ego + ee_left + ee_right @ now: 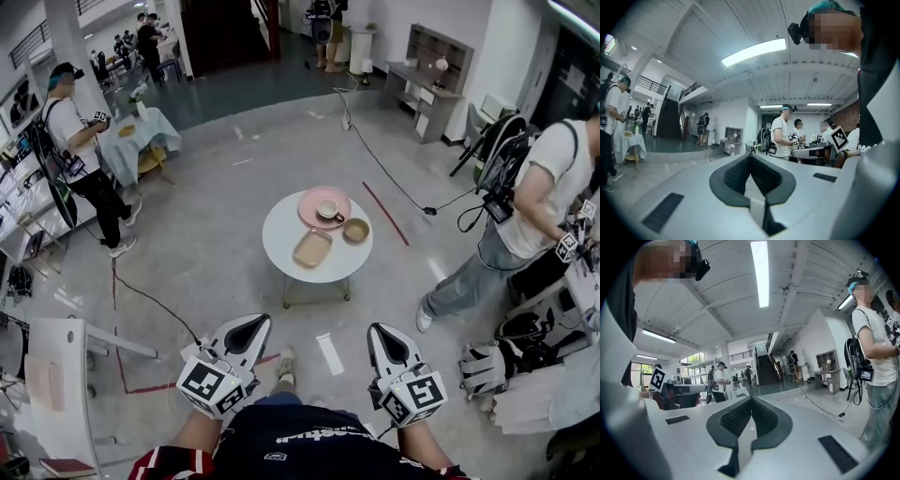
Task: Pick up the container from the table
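Note:
A tan rectangular container point(312, 247) lies on a small round white table point(281, 239), in the middle of the head view. Beside it are a pink plate point(309, 199) with a cup point(328, 210) on it and a small brown bowl point(355, 230). My left gripper point(261, 320) and right gripper point(375, 328) are held close to my body at the bottom of that view, well short of the table. Both point level and away from me. In the left gripper view the left gripper point(750, 154) has its jaws together on nothing. In the right gripper view the right gripper point(751, 398) is likewise shut and empty.
A person point(539, 187) stands right of the table, another person point(80, 150) at the left. A black cable point(394, 183) and a red tape line point(384, 213) cross the floor behind the table. A white desk point(61, 375) stands at the lower left, bags point(525, 352) at the lower right.

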Available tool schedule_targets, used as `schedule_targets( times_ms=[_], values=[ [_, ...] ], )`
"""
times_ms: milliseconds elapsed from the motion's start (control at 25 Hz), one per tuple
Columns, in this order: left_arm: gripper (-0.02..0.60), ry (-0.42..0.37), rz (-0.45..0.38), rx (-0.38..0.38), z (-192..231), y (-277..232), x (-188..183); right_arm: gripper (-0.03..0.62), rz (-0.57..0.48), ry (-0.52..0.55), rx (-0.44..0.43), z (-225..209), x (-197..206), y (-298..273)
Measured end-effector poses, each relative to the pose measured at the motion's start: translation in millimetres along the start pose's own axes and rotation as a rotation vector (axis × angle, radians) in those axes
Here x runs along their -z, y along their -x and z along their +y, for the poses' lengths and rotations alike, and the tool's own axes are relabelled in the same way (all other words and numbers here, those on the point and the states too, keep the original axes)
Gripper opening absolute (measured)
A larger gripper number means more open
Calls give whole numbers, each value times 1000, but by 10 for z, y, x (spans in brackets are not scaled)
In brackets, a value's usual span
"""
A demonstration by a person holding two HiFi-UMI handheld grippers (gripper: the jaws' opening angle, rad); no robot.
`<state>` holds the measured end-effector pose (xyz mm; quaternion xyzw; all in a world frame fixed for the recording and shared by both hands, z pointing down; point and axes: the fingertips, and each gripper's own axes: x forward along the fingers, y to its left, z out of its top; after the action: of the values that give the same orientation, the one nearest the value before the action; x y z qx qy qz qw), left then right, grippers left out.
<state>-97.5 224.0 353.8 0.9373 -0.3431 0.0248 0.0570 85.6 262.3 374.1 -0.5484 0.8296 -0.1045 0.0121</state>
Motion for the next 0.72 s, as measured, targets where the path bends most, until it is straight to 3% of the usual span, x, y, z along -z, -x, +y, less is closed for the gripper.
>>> schedule_targets(
  times_ms=[280,720],
  values=[
    [21,41,1,4,670,-510,99,14,21,17,13,-258,-13,-693],
    [21,22,-22,100,2081,-1533,-290,14,-14,47,81,-644,-521,-2353]
  ],
)
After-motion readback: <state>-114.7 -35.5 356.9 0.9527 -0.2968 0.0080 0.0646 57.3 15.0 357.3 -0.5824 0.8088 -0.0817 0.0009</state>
